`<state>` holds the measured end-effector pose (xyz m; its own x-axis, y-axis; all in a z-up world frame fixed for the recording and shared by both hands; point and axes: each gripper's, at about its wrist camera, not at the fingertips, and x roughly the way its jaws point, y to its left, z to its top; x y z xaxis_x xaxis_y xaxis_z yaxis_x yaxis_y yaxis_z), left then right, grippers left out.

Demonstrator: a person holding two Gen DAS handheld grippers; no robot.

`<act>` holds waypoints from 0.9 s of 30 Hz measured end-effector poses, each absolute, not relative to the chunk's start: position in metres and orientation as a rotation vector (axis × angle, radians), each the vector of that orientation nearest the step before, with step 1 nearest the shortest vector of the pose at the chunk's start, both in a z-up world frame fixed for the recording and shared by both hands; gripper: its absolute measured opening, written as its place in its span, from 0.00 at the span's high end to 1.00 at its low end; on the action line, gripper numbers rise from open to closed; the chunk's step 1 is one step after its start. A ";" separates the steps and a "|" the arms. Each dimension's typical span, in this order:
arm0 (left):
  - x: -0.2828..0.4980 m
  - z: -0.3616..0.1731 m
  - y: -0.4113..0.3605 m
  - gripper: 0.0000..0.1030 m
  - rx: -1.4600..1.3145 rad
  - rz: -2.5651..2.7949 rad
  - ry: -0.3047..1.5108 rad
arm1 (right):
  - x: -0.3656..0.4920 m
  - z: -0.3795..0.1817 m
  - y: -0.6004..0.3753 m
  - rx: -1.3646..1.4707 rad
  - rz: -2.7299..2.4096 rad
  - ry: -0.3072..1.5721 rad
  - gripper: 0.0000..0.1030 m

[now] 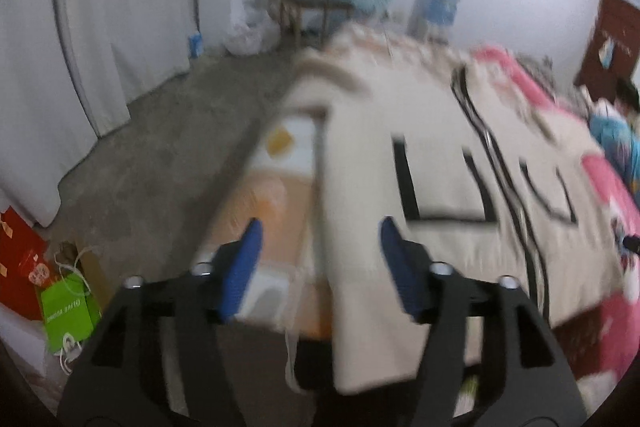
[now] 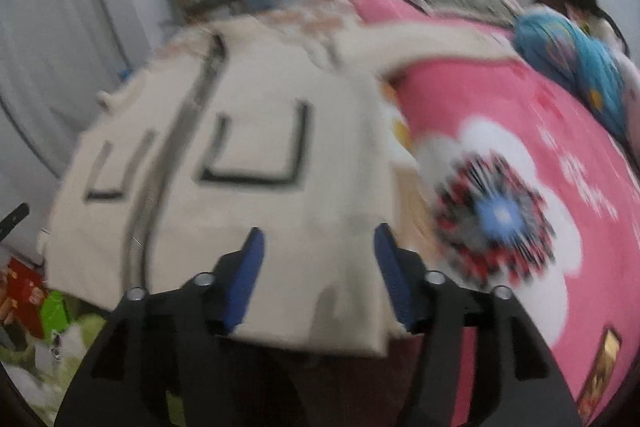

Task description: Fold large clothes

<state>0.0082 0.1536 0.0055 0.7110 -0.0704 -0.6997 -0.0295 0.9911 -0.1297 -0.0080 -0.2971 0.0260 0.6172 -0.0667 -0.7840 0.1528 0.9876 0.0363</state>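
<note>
Both released — left claw (image 1: 320,267) and right claw (image 2: 318,271) above the cream jacket (image 2: 256,227) (lying flat).

— Any writing you can actually read?

— Hardly. The green bag (image 1: 70,311) at the lower left of the left wrist view has white lettering, but it is too blurred to make out.

— And the red box (image 1: 20,267) beside it?

— Only pale marks, unreadable.
</note>
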 end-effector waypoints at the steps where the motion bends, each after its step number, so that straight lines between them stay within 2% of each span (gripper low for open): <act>1: 0.017 0.012 0.162 0.30 -0.161 -0.016 0.765 | 0.006 0.030 -0.285 0.101 -0.082 0.885 0.35; 2: 0.027 0.017 0.171 0.28 -0.194 -0.018 0.752 | 0.016 0.032 -0.275 0.103 -0.049 0.879 0.26; 3: 0.042 0.021 0.187 0.25 -0.248 -0.019 0.742 | 0.028 0.034 -0.265 0.104 -0.017 0.874 0.23; 7: 0.117 0.007 0.250 0.23 -0.512 -0.034 0.813 | 0.088 0.026 -0.206 0.075 0.140 0.911 0.20; 10: 0.177 -0.041 0.303 0.23 -0.812 -0.071 0.942 | 0.125 0.009 -0.166 0.029 0.206 0.954 0.20; 13: 0.228 -0.121 0.343 0.23 -1.189 -0.146 1.096 | 0.155 -0.009 -0.135 -0.006 0.232 1.011 0.20; 17: 0.258 -0.212 0.353 0.24 -1.485 -0.179 1.242 | 0.181 -0.026 -0.119 -0.027 0.216 1.064 0.20; 21: 0.269 -0.268 0.332 0.25 -1.671 -0.256 1.283 | 0.197 -0.041 -0.117 -0.027 0.180 1.113 0.20; 23: 0.271 -0.284 0.317 0.30 -1.728 -0.290 1.276 | 0.205 -0.048 -0.118 -0.031 0.155 1.132 0.20; 25: 0.275 -0.293 0.311 0.51 -1.795 -0.331 1.244 | 0.209 -0.051 -0.119 -0.034 0.134 1.139 0.20; 26: 0.276 -0.297 0.307 0.57 -1.824 -0.343 1.224 | 0.208 -0.052 -0.121 -0.033 0.124 1.139 0.20; 27: 0.276 -0.298 0.306 0.69 -1.830 -0.338 1.222 | 0.210 -0.053 -0.123 -0.032 0.116 1.139 0.20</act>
